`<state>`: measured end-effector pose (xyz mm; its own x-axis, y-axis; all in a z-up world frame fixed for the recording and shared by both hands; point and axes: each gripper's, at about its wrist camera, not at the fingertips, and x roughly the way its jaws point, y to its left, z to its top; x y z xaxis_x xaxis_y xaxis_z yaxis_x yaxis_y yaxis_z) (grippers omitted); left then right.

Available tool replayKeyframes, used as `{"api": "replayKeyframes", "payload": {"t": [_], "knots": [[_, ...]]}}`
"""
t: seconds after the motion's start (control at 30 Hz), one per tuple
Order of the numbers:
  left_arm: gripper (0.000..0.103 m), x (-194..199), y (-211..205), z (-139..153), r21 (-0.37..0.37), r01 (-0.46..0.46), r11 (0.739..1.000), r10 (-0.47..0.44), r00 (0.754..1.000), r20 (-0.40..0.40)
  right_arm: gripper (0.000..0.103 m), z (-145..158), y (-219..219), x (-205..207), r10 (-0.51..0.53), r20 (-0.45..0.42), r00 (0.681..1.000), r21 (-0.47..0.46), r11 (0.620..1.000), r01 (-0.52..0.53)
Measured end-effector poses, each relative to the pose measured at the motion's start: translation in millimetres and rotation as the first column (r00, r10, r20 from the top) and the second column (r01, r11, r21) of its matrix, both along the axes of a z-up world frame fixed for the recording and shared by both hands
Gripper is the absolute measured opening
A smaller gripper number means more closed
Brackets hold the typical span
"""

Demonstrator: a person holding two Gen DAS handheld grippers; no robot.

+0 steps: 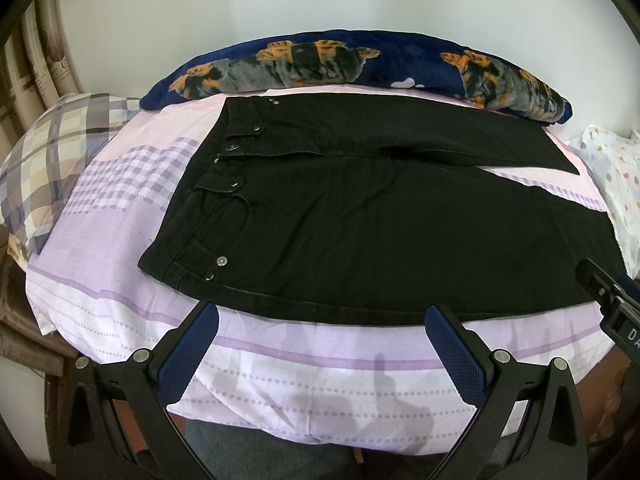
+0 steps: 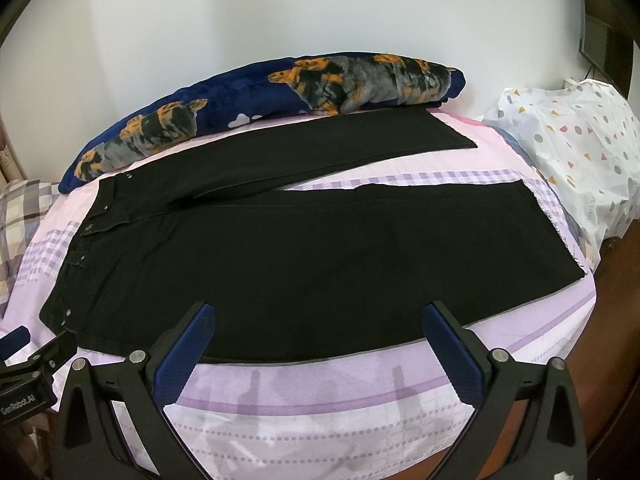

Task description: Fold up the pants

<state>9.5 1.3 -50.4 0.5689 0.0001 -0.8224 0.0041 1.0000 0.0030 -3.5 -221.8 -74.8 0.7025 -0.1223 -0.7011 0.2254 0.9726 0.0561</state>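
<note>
Black pants (image 1: 360, 224) lie flat on the bed, waistband to the left, the two legs spread apart toward the right. They also show in the right wrist view (image 2: 320, 256). My left gripper (image 1: 322, 316) is open and empty, hovering just before the near edge of the pants by the hip. My right gripper (image 2: 320, 314) is open and empty over the near edge of the near leg. The right gripper's body shows at the right edge of the left wrist view (image 1: 612, 300); the left one shows at the left edge of the right wrist view (image 2: 32, 364).
The bed has a pink and purple sheet (image 1: 280, 360). A navy tiger-print blanket (image 1: 320, 64) lies along the wall behind the pants. A plaid pillow (image 1: 52, 152) is at the left. A white dotted bag (image 2: 580, 152) sits at the right. The bed's wooden edge (image 2: 616, 320) is at the right.
</note>
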Motion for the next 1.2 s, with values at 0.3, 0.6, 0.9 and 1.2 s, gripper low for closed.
{"api": "replayKeyframes", "payload": {"t": [0.3,0.6,0.9,1.2], "knots": [[0.102,-1,-3,-2,0.0,0.003,1.0,-0.003,1.0,-0.001,0.103,0,-2,0,-0.002,0.001,1.0,0.005,1.0,0.002],[0.102,1,-4,-3,-0.008,0.005,1.0,-0.005,1.0,-0.008,0.103,-1,-8,-1,-0.013,0.004,1.0,0.008,1.0,0.013],[0.102,8,1,-5,-0.024,0.01,1.0,-0.011,1.0,-0.01,0.103,1,-4,1,-0.004,0.018,1.0,0.006,1.0,0.004],[0.096,56,45,5,-0.077,-0.007,0.997,0.008,1.0,0.013,0.103,0,2,31,0.122,-0.031,0.992,0.097,0.988,-0.118]]}}
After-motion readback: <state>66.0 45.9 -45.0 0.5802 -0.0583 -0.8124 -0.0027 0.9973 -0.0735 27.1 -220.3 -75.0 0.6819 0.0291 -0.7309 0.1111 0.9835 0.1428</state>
